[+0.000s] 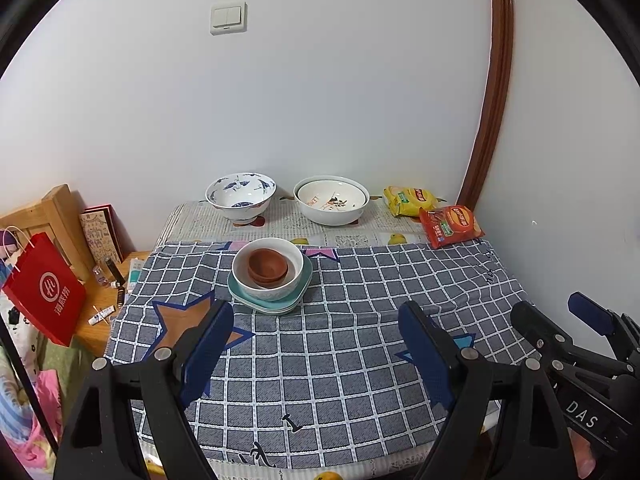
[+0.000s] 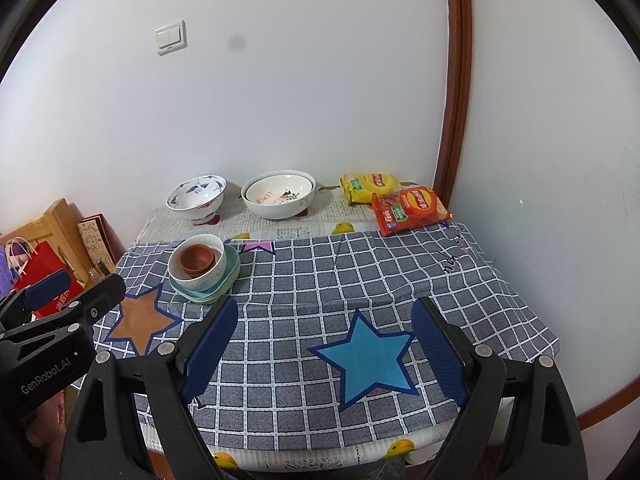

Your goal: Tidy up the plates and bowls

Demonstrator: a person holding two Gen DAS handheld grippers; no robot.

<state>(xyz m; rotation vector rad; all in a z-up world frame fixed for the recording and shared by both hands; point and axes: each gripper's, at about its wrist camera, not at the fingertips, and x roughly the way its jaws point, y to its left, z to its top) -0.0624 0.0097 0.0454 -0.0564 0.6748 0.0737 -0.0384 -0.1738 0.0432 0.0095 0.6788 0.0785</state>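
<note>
On the checked cloth stands a stack: teal plates [image 1: 298, 294] [image 2: 230, 276] under a white bowl [image 1: 276, 290] [image 2: 208, 276] that holds small brown bowls [image 1: 267, 268] [image 2: 197, 261]. Against the wall sit a blue-patterned bowl [image 1: 241, 196] [image 2: 196, 197] and a large white bowl [image 1: 331, 200] [image 2: 278, 194] with another nested inside. My left gripper [image 1: 316, 318] hovers open over the cloth, short of the stack. My right gripper [image 2: 325, 316] hangs open above the blue star, with the stack ahead to its left. Neither holds anything.
Two snack bags, yellow [image 1: 408, 200] [image 2: 368, 187] and red [image 1: 451, 226] [image 2: 410, 210], lie at the back right. A red paper bag [image 1: 44, 300], boxes and small bottles crowd a wooden stand to the left. Walls close in behind and on the right.
</note>
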